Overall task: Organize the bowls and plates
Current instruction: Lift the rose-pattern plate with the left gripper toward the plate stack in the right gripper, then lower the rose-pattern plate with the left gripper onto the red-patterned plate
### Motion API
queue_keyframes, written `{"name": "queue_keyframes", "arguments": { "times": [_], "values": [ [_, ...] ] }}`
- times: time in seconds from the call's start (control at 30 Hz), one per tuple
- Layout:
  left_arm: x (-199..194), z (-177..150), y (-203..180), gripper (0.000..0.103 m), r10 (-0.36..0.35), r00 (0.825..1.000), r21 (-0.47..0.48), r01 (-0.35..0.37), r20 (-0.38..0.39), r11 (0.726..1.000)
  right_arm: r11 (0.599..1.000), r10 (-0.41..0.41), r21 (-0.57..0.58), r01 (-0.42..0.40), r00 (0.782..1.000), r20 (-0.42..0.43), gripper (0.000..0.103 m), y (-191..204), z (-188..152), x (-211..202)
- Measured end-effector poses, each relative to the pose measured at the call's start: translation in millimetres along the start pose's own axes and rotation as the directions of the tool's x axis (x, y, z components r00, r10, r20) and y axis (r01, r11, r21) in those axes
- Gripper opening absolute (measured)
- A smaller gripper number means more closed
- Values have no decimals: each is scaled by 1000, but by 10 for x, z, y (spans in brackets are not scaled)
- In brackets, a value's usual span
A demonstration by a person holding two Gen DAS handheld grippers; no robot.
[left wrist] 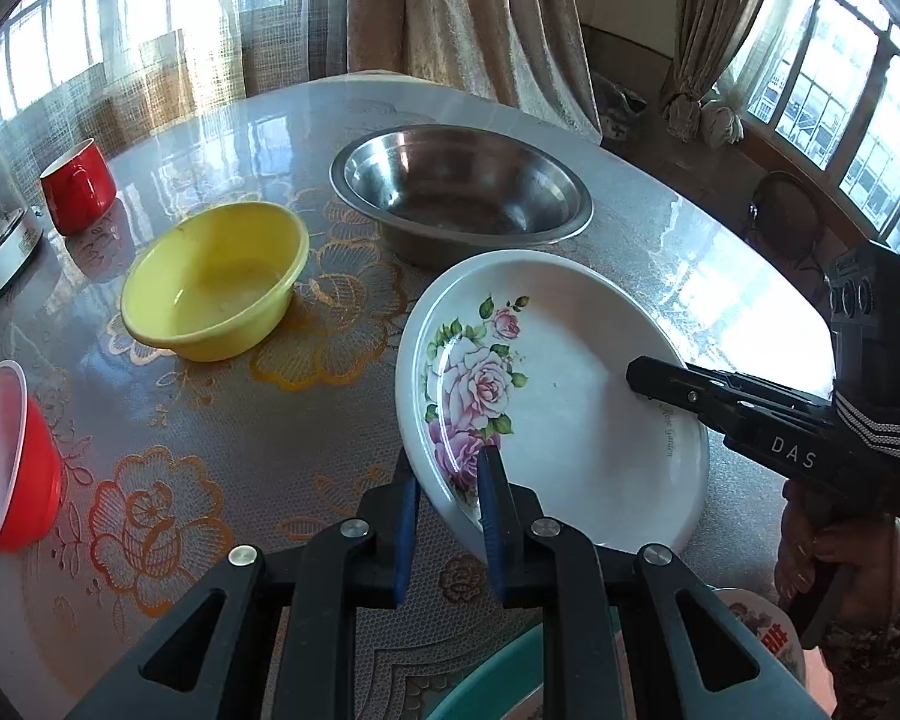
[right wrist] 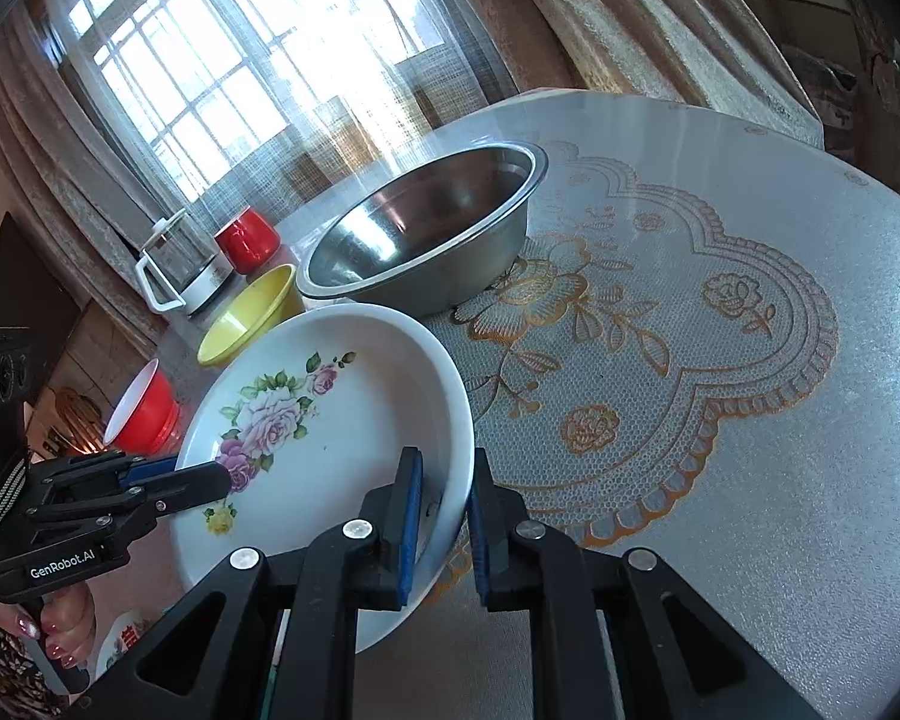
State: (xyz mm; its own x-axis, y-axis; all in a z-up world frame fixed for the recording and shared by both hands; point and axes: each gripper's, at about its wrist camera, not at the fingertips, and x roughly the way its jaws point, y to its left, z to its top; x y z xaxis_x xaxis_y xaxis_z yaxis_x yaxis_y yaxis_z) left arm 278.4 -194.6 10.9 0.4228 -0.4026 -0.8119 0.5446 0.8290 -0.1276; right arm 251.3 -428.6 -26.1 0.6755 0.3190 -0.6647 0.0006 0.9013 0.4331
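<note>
Early stage, by my read. Nothing looks stacked or nested yet; the bowls sit apart on the table [left wrist: 282, 420].

Plate [left wrist: 570, 408], white with a rose print, is held tilted above the near right part of the table, clear of the steel bowl behind it. Both claws are on it:
- Left gripper [left wrist: 447, 480]: jaws nearly closed, pinching the plate's near-left rim, one pad inside and one outside.
- Right gripper [right wrist: 444, 504]: same, narrow gap, clamped across the right rim.

Looks like a two-handed carry, or a handover between the two. Can't tell where it's headed.

Count of what shows:
- Plates: 1 in the air. Something printed red and white sits at the near edge under the left gripper, maybe a second plate; too cut off to say.
- Bowls: 3 clear ones. Steel bowl [left wrist: 459, 186] far centre, yellow bowl [left wrist: 213, 279] to its left and nearer, red bowl [left wrist: 6, 462] with white inside at the near left edge. All empty, all upright.
- A teal rim peeks out at the bottom edge, possibly a fourth bowl; unclear.
- Red mug [left wrist: 78, 186]: 1, far left.
- Glass kettle [right wrist: 180, 264]: 1, beside the mug.

Left to do, as I judge it: set the plate down, then group or nest the three bowls.
</note>
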Motion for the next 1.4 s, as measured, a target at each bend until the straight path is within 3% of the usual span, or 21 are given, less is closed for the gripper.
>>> {"name": "queue_keyframes", "arguments": {
  "times": [0.23,0.47,0.57,0.73,0.97,1.13,1.4],
  "values": [
    [-66,-29,37,19,-21,1000,-44,21,13,999,999,8,-37,-6,999,44,14,69,0,-84],
    [-206,-102,-51,19,4,999,-35,-2,51,999,997,1,-72,5,996,92,14,148,-11,-163],
    [-278,-146,-47,18,-13,998,-44,16,62,999,999,27,-35,-24,996,84,14,123,-37,-201],
    [-442,-231,-43,18,-40,995,-70,46,93,996,998,31,-66,-23,992,124,14,256,-82,-419],
    [-723,-443,-104,18,-42,987,-90,56,155,994,996,40,-86,-26,984,173,14,461,-182,-750],
    [-869,-653,-95,18,-90,981,-126,112,171,986,997,38,-69,-26,984,172,14,527,-340,-897],
    [-1086,-962,-202,18,-80,976,-131,108,202,985,998,61,-29,-57,981,183,14,598,-620,-1102]
  ]
}}
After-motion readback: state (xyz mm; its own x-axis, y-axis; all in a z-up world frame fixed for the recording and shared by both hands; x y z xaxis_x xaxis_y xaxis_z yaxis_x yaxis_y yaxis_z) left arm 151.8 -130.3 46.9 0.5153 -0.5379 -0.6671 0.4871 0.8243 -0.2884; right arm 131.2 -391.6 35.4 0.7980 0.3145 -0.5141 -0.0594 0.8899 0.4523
